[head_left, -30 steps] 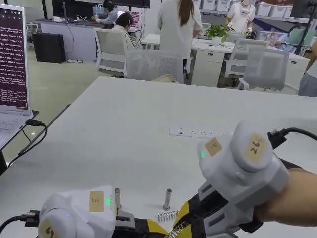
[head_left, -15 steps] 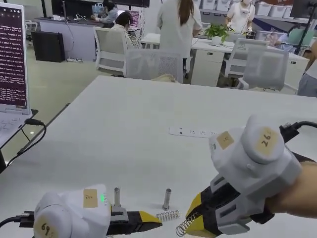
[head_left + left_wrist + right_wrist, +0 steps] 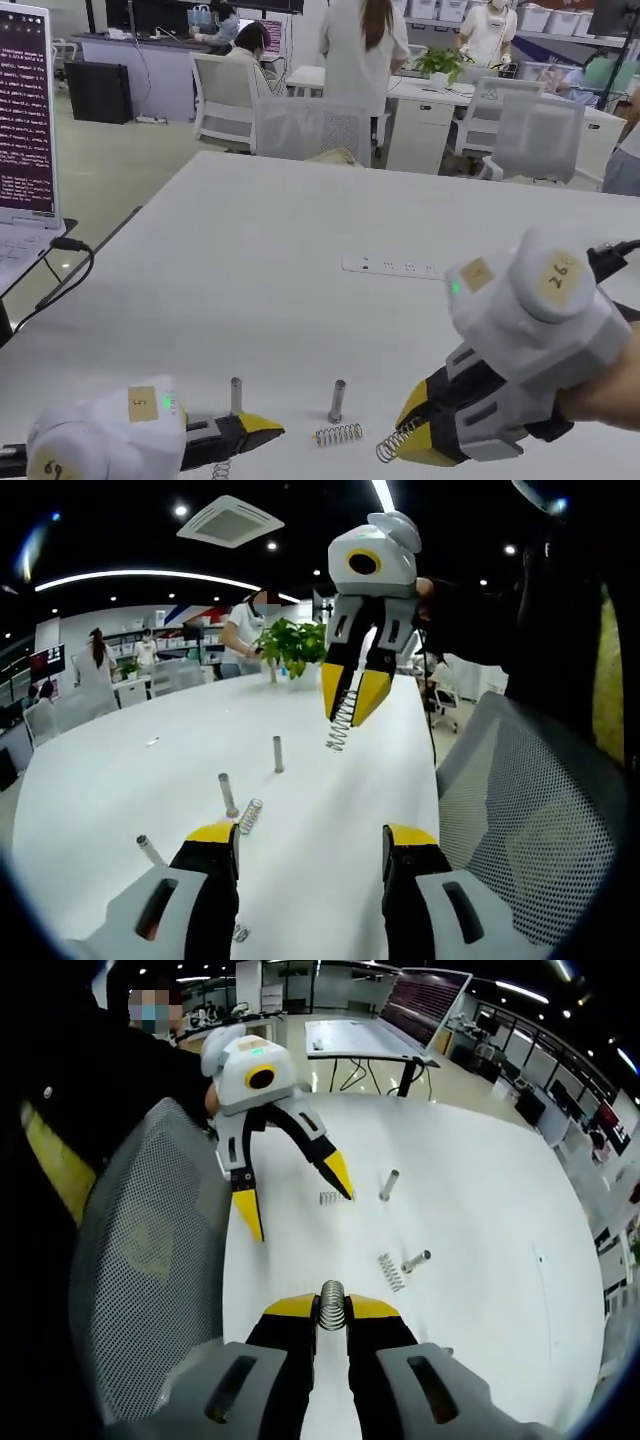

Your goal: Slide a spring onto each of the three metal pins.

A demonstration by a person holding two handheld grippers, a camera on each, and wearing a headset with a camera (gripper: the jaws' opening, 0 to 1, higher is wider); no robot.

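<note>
Yellow-tipped right hand-held gripper (image 3: 412,436), lower right of the head view, pinches a spring (image 3: 393,446); the left hand-held gripper (image 3: 255,433) (lower left) stands spread.

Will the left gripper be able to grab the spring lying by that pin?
Probably yes. The left gripper is open, and the spring lies on bare table just ahead of it, nothing between. The pin beside it stands close, though.
</note>
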